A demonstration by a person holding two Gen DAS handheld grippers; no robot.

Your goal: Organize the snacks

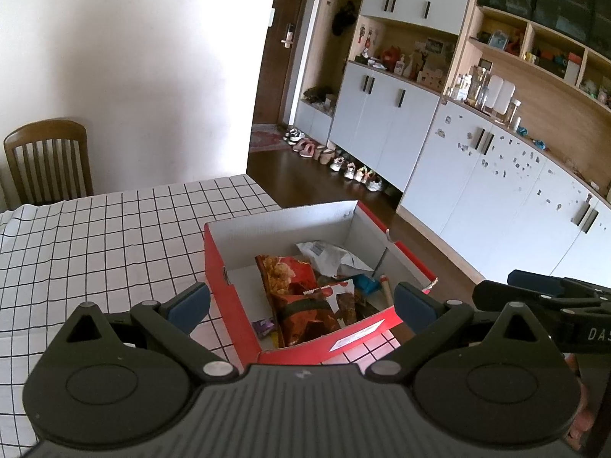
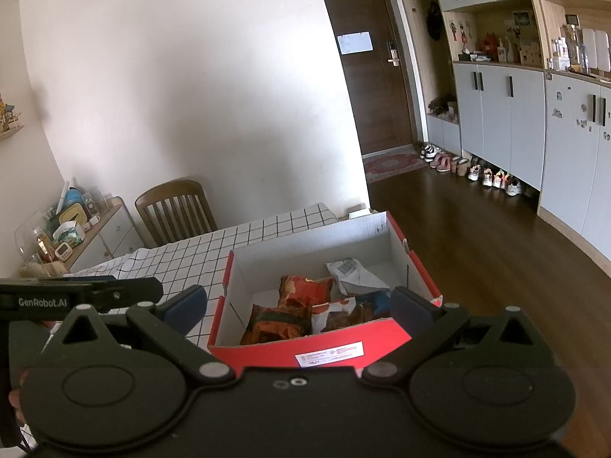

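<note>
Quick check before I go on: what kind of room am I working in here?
Most likely a home dining area by the entryway. A checked tablecloth covers the table with a wooden chair beside it, shoes line the floor under the wall cabinets, and the front door stands behind.

A white wall (image 2: pixel 172 76) fills the left. Against it stands a wooden chair (image 2: pixel 175 210), at the far end of a table with a checked cloth (image 1: pixel 95 236). A small cabinet (image 2: pixel 103 236) at far left is crowded with clutter. At the far end is a dark door (image 2: pixel 370 87) with a rug (image 2: pixel 393 164) before it. Dark wood floor (image 2: pixel 477 252) runs right to grey cupboards (image 1: pixel 496 191) with open shelves above; shoes (image 1: pixel 343 164) line their base.
</note>
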